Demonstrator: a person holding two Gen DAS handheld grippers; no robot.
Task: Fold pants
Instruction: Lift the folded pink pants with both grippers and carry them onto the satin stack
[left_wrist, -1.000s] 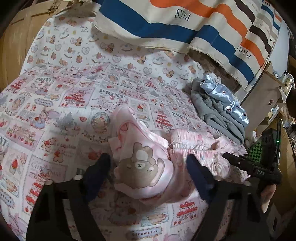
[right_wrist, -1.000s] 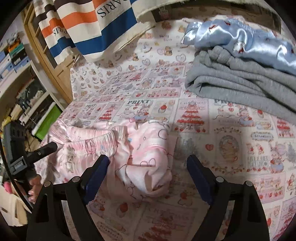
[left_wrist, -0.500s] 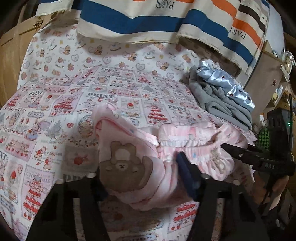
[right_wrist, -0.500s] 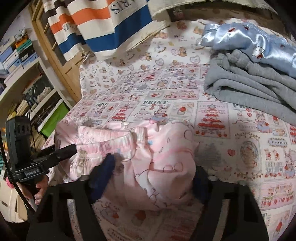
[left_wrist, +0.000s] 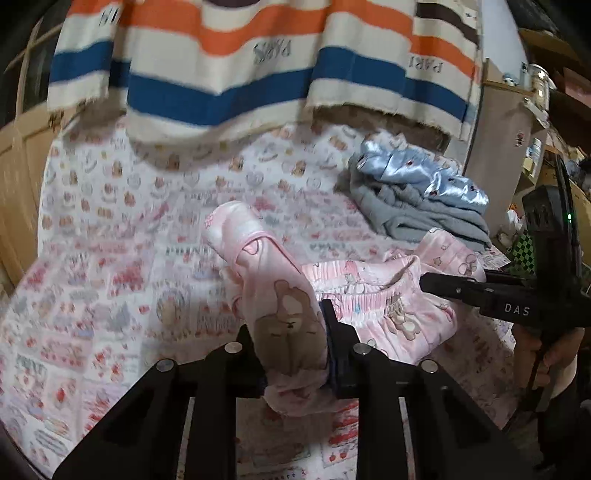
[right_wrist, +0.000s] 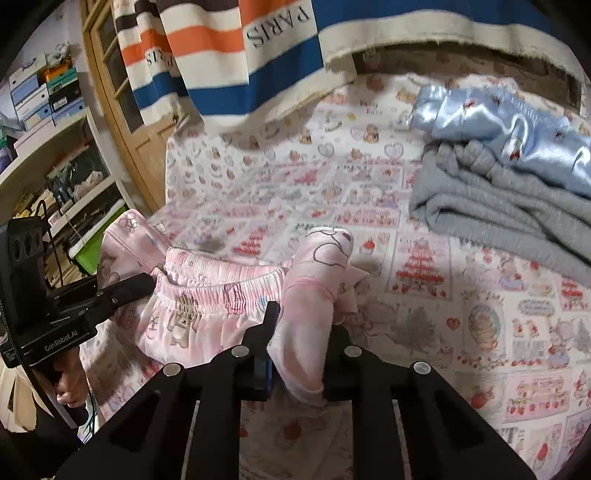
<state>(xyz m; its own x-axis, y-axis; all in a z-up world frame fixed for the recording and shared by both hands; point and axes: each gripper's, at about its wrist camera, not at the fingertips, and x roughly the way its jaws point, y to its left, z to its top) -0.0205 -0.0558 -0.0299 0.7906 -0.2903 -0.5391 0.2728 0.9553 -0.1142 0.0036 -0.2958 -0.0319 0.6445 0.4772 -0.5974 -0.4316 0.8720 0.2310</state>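
Both claws closing on pink pants near bed edge

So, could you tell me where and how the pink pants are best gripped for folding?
The pink pants are best gripped at both ends of the elastic waistband, from the near side; it runs crosswise. The left gripper and right gripper are closing on bunched fabric there.
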